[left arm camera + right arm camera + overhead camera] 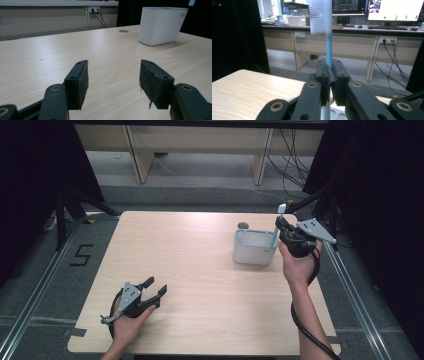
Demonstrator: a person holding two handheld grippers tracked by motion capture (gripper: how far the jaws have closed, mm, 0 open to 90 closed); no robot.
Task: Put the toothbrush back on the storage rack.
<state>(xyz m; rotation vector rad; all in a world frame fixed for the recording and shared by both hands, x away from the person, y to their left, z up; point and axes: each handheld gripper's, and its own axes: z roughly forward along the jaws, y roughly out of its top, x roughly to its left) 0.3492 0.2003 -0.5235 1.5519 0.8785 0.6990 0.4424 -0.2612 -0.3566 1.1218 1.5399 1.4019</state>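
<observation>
Items I log off-task:
- Light wood surface (pixel 200 270), with a round dark disc (pixel 243 225) set near its far edge.
- Grey floor, a black "5" (pixel 81 255) marked left of the surface.
- Far bench (pixel 352 28) carrying two lit monitors (pixel 395 10), a keyboard (pixel 387 27) and a white box (pixel 297 21).
- Wall sockets (pixel 388 40) below it, with black cables (pixel 392 62) hanging down.

Lab or office, lit monitors (pixel 395 10) on desks, black curtains (pixel 30 170), cables (pixel 390 57)
</observation>
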